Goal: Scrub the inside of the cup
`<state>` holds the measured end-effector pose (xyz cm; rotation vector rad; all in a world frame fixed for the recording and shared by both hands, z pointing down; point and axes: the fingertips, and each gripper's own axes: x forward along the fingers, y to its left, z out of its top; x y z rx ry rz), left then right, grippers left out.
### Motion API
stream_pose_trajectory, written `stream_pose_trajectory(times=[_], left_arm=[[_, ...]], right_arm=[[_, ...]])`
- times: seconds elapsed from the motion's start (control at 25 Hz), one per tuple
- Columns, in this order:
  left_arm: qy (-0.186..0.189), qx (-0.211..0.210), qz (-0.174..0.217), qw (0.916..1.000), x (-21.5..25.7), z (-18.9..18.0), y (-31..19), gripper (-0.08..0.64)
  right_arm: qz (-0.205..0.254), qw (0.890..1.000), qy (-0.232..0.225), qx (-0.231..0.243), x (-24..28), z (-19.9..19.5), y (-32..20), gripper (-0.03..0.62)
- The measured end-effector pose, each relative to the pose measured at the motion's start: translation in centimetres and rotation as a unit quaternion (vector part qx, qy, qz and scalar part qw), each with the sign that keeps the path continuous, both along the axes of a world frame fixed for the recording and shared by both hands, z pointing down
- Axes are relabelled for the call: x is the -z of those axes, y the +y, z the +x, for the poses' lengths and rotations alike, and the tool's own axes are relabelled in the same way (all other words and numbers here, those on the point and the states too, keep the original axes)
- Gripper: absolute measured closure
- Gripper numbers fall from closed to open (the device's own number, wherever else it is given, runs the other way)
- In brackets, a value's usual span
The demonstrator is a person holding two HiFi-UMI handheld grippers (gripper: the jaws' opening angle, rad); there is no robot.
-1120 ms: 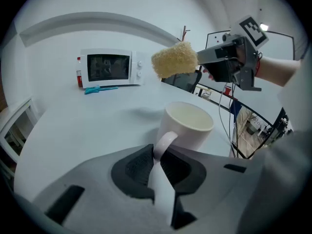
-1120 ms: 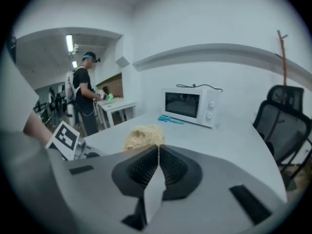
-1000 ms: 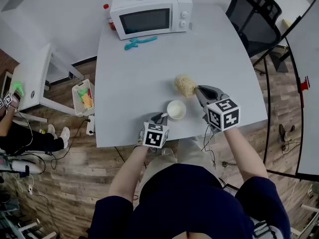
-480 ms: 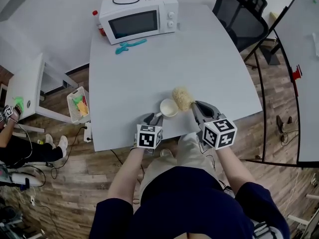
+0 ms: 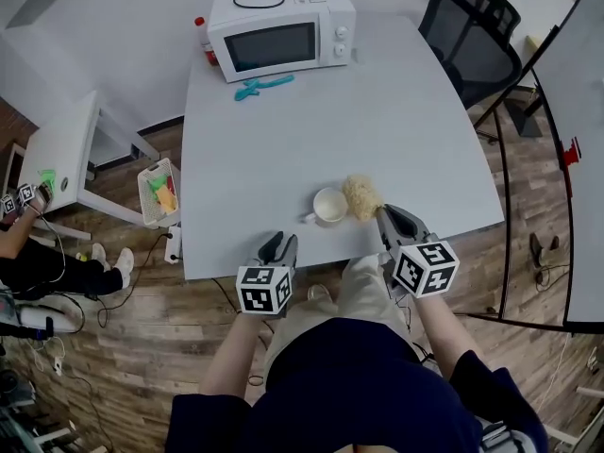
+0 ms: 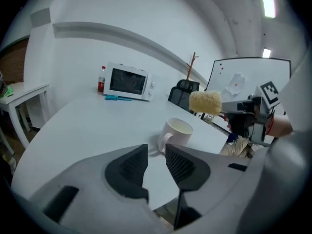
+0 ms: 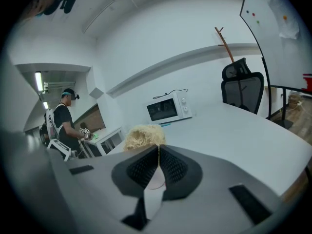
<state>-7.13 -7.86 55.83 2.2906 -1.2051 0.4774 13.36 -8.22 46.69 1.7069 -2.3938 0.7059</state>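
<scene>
A white cup (image 5: 330,205) stands upright near the table's front edge, its handle (image 6: 163,141) pointing at my left gripper. My left gripper (image 5: 278,244) sits a little short of the handle at the table edge. Its jaws are opening and hold nothing, as the left gripper view shows (image 6: 156,152). My right gripper (image 5: 386,214) is shut on a yellow fibrous scrubber (image 5: 361,196). The scrubber hangs just right of the cup's rim, raised above the table (image 6: 205,102). In the right gripper view the scrubber (image 7: 144,136) sticks out past the closed jaws (image 7: 159,152).
A white microwave (image 5: 281,36) and a teal tool (image 5: 262,85) lie at the table's far end. A black office chair (image 5: 472,41) stands at the back right. Left of the table are a basket (image 5: 159,189), a small white table (image 5: 61,149) and a person (image 5: 24,243).
My left gripper has let go of the cup's handle and drawn back to the table edge. The right gripper has brought the scrubber close beside the cup.
</scene>
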Motion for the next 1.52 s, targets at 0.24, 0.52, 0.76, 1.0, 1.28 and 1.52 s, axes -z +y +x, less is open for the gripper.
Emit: stream_pose_trajectory(times=[0.24,0.52,0.76,1.0,1.28,1.52], left_arm=[[0.030,0.079,0.028,0.9960,3.7,-3.2,0.9,0.509],[0.091,0.130,0.014,0.9873,5.9,-5.0,1.5,0.535],[0.091,0.137,0.006,0.9864,6.1,-5.1,1.3,0.543],[0.089,0.132,0.006,0.9872,6.4,-4.4,1.1,0.543],[0.087,0.123,0.011,0.9886,6.8,-3.1,1.1,0.543],[0.092,0.120,0.007,0.9885,6.6,-2.6,0.9,0.543]], right_arm=[[0.006,0.999,-0.044,-0.018,-0.1,-0.3,1.4,0.561],[0.012,0.999,-0.050,-0.015,0.6,-0.5,2.0,0.561],[0.013,0.998,-0.052,-0.018,1.1,-0.6,2.0,0.561],[0.018,0.998,-0.057,-0.017,1.3,-0.8,1.9,0.561],[0.023,0.997,-0.067,-0.016,1.6,-0.9,2.0,0.561],[0.023,0.997,-0.072,-0.019,1.4,-0.8,2.0,0.561]])
